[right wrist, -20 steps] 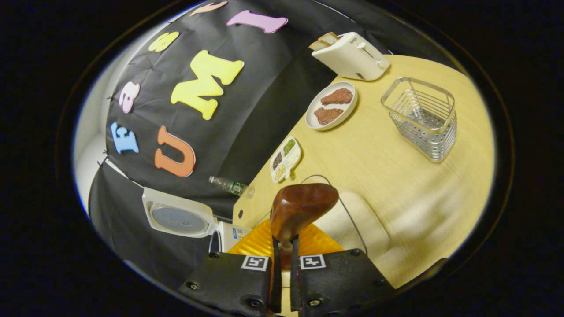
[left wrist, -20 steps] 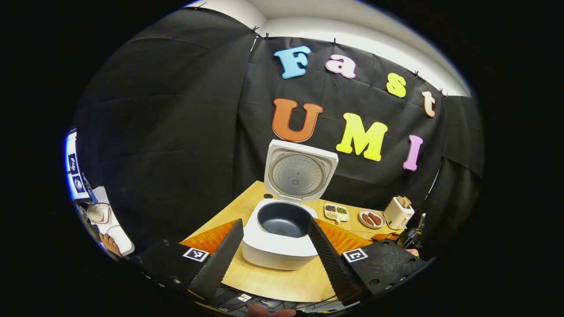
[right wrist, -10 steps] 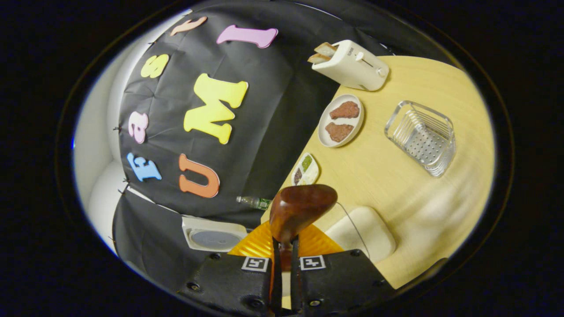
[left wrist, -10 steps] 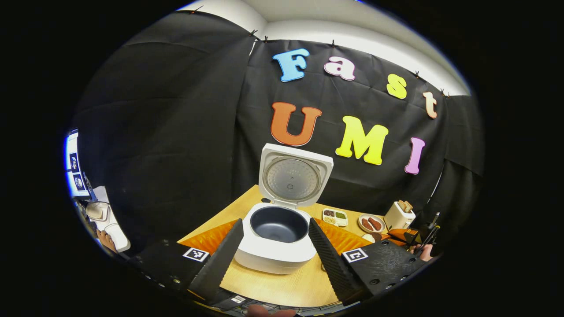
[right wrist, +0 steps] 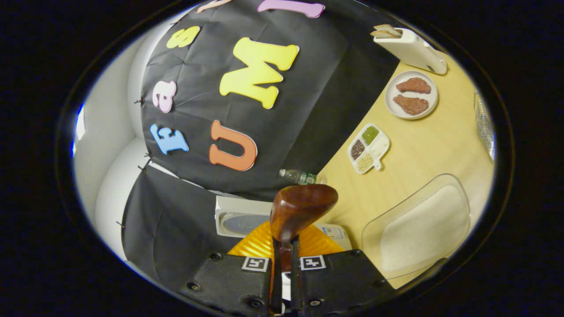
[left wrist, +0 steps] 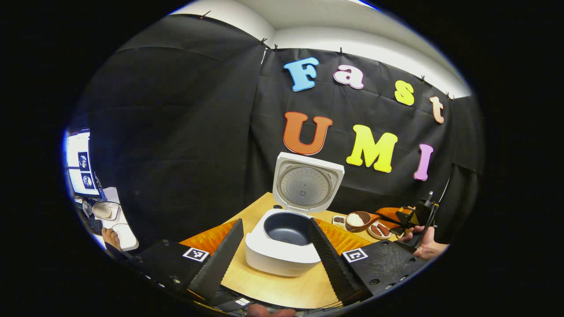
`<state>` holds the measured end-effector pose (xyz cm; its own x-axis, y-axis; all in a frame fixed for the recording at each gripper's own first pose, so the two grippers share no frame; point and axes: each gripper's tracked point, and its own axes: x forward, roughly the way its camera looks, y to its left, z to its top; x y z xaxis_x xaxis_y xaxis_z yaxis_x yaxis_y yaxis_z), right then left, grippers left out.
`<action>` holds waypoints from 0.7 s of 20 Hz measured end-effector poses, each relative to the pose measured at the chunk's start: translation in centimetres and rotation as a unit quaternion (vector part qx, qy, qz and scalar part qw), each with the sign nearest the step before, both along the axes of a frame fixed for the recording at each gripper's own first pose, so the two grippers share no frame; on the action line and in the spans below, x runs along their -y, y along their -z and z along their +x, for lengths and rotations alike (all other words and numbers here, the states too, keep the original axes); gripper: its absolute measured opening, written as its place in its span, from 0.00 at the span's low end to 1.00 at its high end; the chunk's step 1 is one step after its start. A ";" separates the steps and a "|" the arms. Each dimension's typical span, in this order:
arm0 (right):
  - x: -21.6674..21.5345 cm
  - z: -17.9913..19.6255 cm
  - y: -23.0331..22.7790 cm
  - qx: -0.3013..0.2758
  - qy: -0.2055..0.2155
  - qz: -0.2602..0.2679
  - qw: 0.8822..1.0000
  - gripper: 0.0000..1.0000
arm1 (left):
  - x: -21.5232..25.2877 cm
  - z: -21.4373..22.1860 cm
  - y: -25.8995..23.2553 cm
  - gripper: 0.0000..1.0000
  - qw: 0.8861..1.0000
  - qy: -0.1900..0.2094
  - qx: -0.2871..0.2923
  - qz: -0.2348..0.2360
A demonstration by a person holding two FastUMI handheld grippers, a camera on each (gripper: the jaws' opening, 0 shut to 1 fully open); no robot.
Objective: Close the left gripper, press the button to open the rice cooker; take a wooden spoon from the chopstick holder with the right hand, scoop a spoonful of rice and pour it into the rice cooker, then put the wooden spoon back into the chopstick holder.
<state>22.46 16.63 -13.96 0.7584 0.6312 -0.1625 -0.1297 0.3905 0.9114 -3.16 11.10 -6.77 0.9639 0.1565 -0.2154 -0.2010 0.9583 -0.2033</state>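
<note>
So the rice cooker (left wrist: 284,240) sits on the worktop (left wrist: 273,288) with its lid up, right in front of the left hand-held gripper (left wrist: 275,251), whose fingers are spread wide apart. Off to the right, a hand (left wrist: 423,246) holds the right hand-held gripper (right wrist: 284,273) level, clamped on the wooden spoon (right wrist: 299,209), bowl heaped with rice (left wrist: 355,219), near the cooker.

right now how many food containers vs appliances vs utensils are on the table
appliances: 2 — rice cooker, toaster
food containers: 3 — plate of meat, divided dish, clear rice container
utensils: 1 — wooden spoon, held in the right gripper, loaded with rice
bottles: 1 — water bottle
total: 7
</note>
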 end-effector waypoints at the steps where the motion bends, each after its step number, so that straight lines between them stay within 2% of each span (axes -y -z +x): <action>1: -2.1 0.0 -0.1 -0.002 -0.010 -0.002 1.000 0.12 | -0.2 -0.2 0.0 0.94 1.000 -0.003 0.001 0.003; 5: -8.2 1.0 1.1 -0.010 -0.033 -0.024 0.999 0.12 | -1.8 -1.1 -0.4 0.94 1.000 -0.021 0.006 0.003; 9: -11.5 1.7 3.9 -0.029 -0.038 -0.069 0.996 0.12 | -4.4 -3.4 0.0 0.94 0.999 -0.049 0.001 -0.004; 11: -12.6 1.5 4.9 -0.022 -0.042 -0.105 0.993 0.12 | -5.4 -4.1 0.3 0.94 0.998 -0.061 -0.002 -0.007; 14: -14.1 1.0 6.0 0.013 -0.057 -0.182 0.982 0.12 | -6.6 -4.9 1.0 0.94 0.997 -0.077 -0.009 -0.014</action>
